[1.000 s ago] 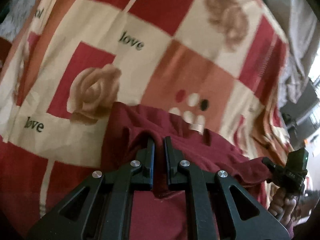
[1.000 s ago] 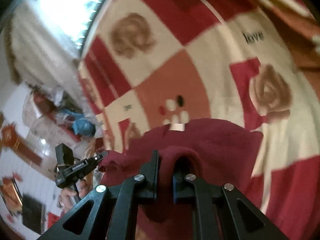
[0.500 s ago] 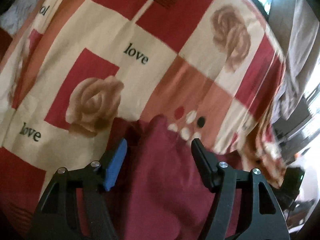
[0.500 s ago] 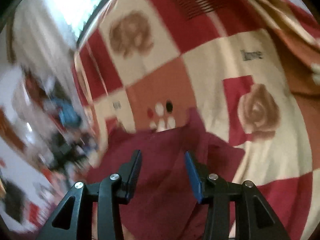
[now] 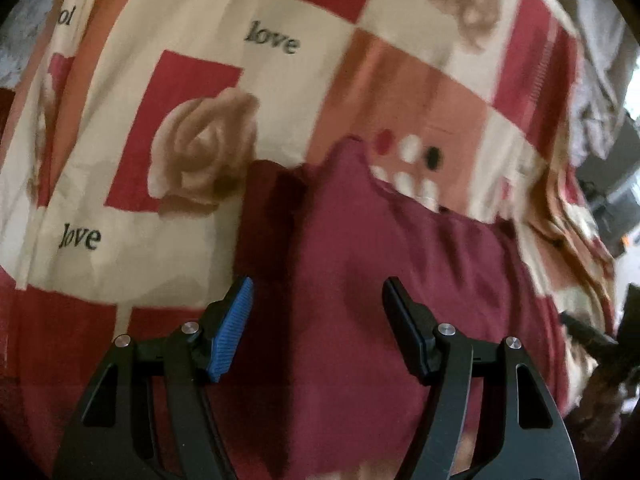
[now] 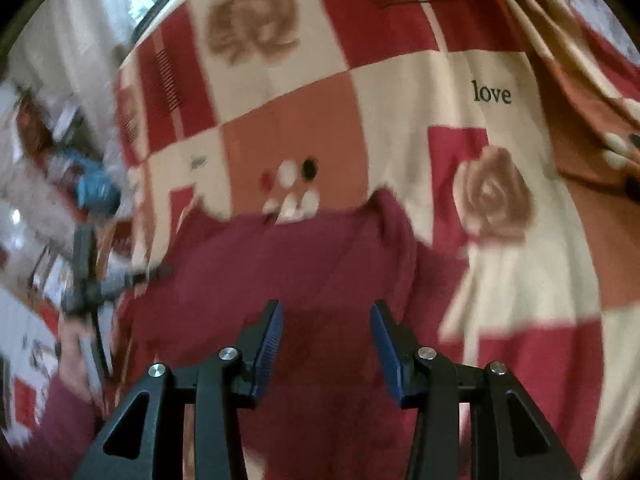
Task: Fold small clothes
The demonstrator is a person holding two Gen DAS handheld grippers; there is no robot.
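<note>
Dark red cloth garment (image 5: 384, 280): near edge cut off by the bottom of the left wrist view, behind the left hand-held gripper (image 5: 316, 320); its kind cannot be told.

Other black hand-held gripper (image 5: 592, 332), far right of the left one: mostly cut off by the picture's edge, its jaws hidden.

Room clutter (image 6: 60, 168), left of the right hand-held gripper (image 6: 326, 340): smeared by blur, unidentifiable.

Red, cream and orange checked bedspread (image 6: 288, 120): small print blurred.
</note>
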